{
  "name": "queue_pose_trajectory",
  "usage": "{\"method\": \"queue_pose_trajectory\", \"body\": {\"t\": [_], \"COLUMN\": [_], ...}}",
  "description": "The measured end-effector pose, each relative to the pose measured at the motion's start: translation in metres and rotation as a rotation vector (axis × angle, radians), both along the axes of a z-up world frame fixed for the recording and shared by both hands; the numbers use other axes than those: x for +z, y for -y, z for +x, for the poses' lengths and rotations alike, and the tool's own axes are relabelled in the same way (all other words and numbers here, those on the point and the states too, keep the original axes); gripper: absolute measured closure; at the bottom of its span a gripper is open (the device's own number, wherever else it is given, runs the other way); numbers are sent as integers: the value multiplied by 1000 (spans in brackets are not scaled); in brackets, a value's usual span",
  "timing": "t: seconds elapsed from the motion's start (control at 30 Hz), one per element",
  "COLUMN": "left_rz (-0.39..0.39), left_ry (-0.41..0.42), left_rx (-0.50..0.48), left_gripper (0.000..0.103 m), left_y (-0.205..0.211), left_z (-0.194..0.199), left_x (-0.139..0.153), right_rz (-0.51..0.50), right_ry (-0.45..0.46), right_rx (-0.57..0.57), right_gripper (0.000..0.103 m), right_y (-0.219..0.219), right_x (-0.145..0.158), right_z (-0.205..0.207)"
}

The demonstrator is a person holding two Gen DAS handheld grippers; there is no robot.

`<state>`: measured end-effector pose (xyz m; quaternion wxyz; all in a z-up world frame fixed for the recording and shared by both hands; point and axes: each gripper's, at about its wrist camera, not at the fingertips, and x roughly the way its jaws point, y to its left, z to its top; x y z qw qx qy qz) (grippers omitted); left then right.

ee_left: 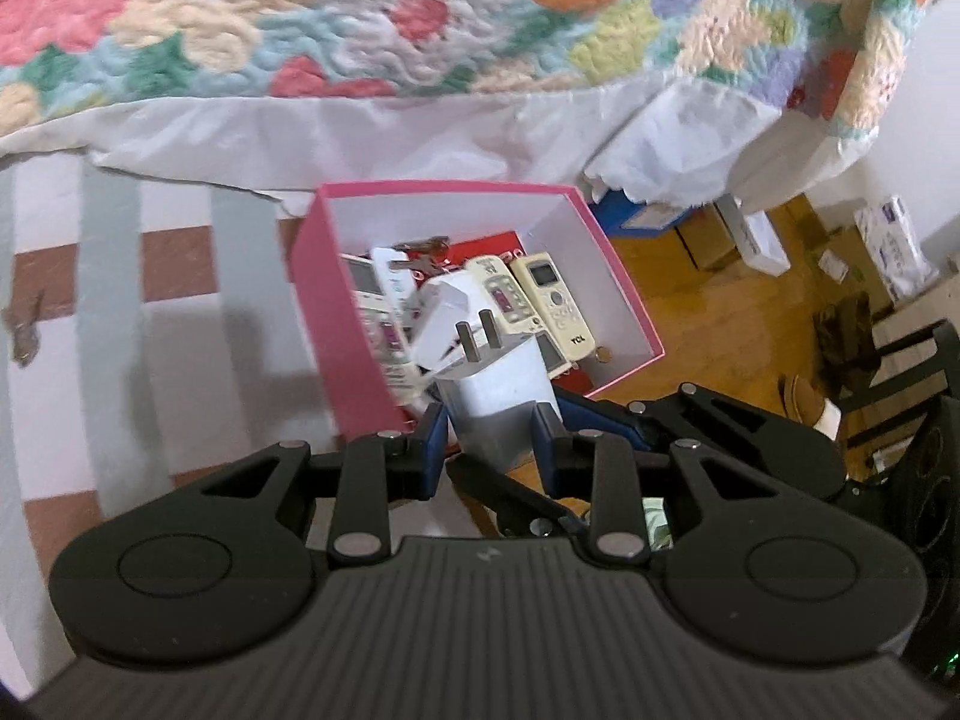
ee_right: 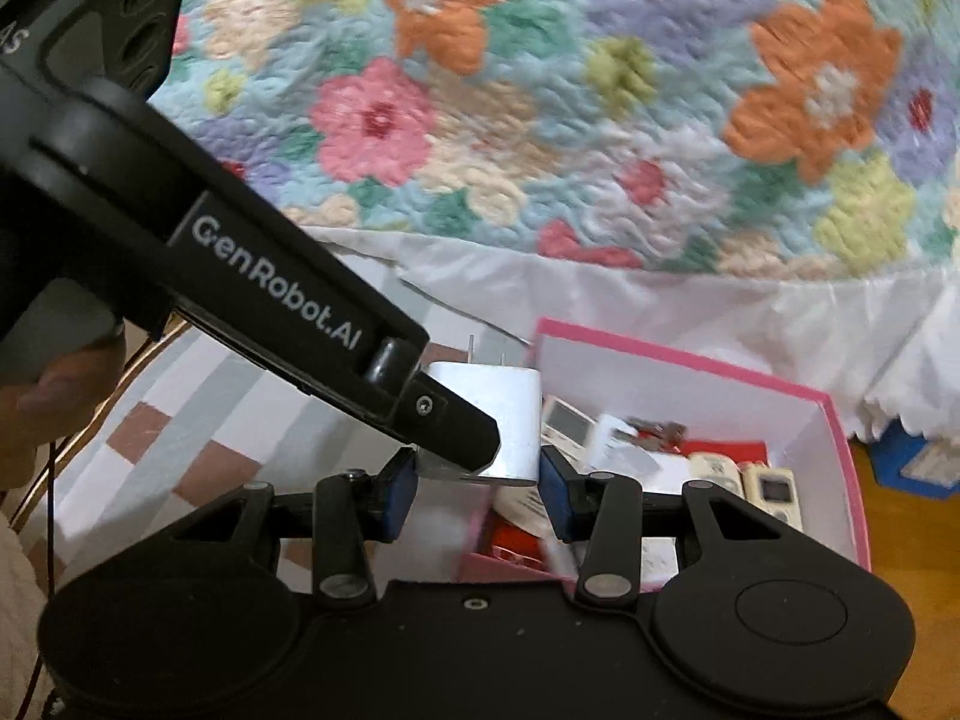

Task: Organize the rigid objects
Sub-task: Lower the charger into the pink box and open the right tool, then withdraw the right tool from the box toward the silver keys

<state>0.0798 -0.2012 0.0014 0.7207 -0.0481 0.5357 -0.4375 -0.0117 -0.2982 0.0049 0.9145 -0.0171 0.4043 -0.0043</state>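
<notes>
At centre frame, the left hand-held gripper (ee_left: 492, 432) clamps the white charger (ee_left: 492, 399), its 2 prongs pointing up toward the pink box (ee_left: 336, 324) just beyond; the right hand-held gripper (ee_right: 477, 489) flanks it, contact unclear.

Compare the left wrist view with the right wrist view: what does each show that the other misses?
Only the left wrist view shows the wooden floor with cardboard boxes under the bed, and the TCL remote readable in full. Only the right wrist view shows the left gripper from outside, with a hand behind it. Both show the white charger pinched by the left gripper, the pink box of remotes, and the floral quilt.
</notes>
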Motion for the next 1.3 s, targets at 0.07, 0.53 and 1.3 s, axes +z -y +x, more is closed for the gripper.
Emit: {"method": "queue_pose_trajectory", "body": {"t": [0.07,0.53,1.3], "left_rz": [15,113,191], "left_ry": [6,-65,3], "left_rx": [-25,6,22], "left_gripper": [74,81,66], "left_y": [22,117,95], "left_z": [3,35,33], "left_x": [-7,-95,-80], "right_rz": [-17,139,166], "right_ry": [-26,-193,-236], "right_rx": [-15,-210,-121], "right_gripper": [54,54,45], "right_y": [13,102,85], "right_x": [-6,-95,-100], "right_z": [4,47,58]}}
